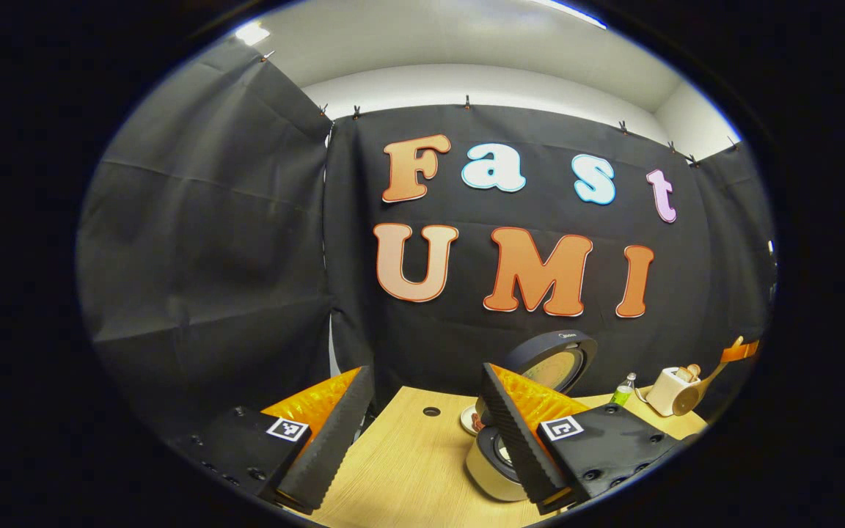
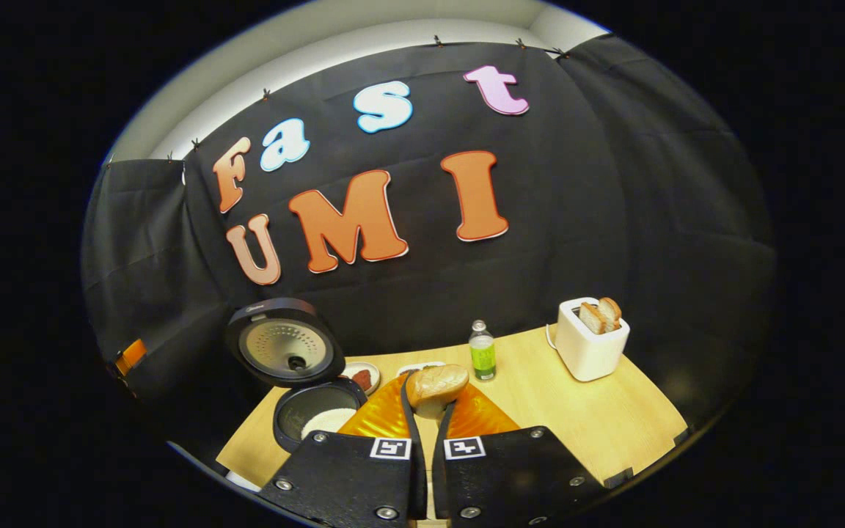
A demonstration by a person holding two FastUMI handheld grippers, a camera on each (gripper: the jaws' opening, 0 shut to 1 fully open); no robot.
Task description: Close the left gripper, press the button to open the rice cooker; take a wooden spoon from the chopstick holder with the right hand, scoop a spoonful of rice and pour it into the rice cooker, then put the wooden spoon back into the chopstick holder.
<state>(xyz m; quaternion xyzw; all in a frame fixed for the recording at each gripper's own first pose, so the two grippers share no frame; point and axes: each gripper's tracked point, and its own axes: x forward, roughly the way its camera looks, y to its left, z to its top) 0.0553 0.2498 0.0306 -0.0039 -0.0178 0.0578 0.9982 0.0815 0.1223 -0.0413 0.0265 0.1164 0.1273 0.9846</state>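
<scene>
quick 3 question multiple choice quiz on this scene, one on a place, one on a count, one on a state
1. Where is the small green plastic bottle?
a) inside the cooker
b) on the wooden table, between the round dark rice cooker and the white box-shaped toaster
c) on top of the toaster

2. How many bread slices stick out of the toaster?
a) none
b) two
c) five

3. The rice cooker's lid is:
a) shut
b) raised open
c) lying on the table

Key: 1b, it stands on the tabletop between them; 2b, two tops show; 3b, its underside faces the camera.
</scene>
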